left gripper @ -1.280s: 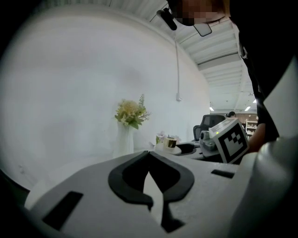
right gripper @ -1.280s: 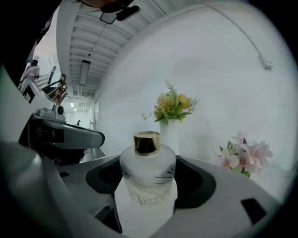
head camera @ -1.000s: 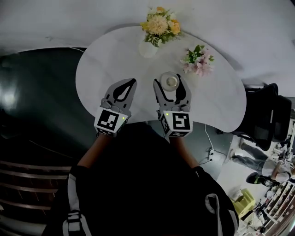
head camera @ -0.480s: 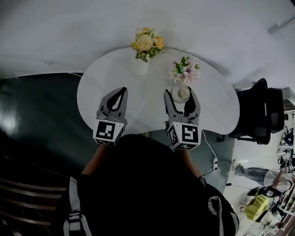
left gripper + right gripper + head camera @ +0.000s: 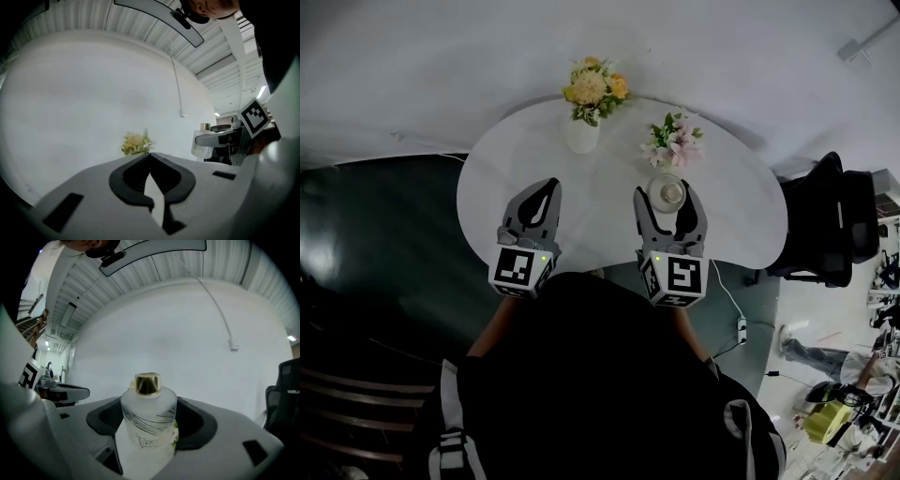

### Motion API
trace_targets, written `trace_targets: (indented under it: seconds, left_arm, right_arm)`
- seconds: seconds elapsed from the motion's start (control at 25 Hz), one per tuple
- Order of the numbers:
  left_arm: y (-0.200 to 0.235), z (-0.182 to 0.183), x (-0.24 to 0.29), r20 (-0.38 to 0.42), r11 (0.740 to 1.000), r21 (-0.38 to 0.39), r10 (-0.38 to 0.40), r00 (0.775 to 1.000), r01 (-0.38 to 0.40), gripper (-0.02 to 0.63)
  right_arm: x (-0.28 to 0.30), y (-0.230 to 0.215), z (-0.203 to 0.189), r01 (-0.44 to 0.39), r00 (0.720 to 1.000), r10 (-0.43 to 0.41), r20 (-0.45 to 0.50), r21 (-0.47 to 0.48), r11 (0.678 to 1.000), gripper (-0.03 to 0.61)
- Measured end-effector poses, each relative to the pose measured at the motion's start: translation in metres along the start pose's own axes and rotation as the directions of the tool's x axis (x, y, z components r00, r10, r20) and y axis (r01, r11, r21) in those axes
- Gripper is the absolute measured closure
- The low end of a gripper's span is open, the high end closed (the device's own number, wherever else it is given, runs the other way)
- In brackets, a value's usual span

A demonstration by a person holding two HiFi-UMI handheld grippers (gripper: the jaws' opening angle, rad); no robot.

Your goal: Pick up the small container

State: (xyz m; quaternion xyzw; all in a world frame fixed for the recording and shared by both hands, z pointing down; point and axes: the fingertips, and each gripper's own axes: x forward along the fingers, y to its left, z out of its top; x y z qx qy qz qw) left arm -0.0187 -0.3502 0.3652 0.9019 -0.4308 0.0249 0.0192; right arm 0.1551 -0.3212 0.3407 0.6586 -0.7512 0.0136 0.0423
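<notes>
1. The right hand-held gripper (image 5: 667, 197) is clenched on the small container (image 5: 148, 425). This is a frosted round bottle with a gold cap (image 5: 147, 383), and it stands upright between the two jaws.
2. In the head view the container is over the right part of the white desk (image 5: 487, 197), just beside the pink flowers (image 5: 673, 141). It seems to be lifted, but the contact with the desk is not visible.
3. The left hand-held gripper (image 5: 150, 158) is closed and holds nothing. It hangs over the left part of the desk, well apart from the container.
4. The bottle wall looks smooth and curved, so the container could slip down or turn between the jaws if the squeeze becomes weaker.
5. The jaws hold the lower body, so a fast tilt could make the bottle lean out.
6. A swing forward could push the pink flowers over, because they are so near.
</notes>
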Motion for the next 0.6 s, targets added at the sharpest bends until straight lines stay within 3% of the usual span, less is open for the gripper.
trace_targets:
  seconds: [0.6]
  left_arm:
    - [-0.010, -0.003, 0.005, -0.027, 1.000, 0.018, -0.008, 1.000, 0.009, 0.606]
  right_arm:
    - [0.004, -0.003, -0.014, -0.028, 0.999, 0.028, -0.028, 0.006, 1.000, 0.242]
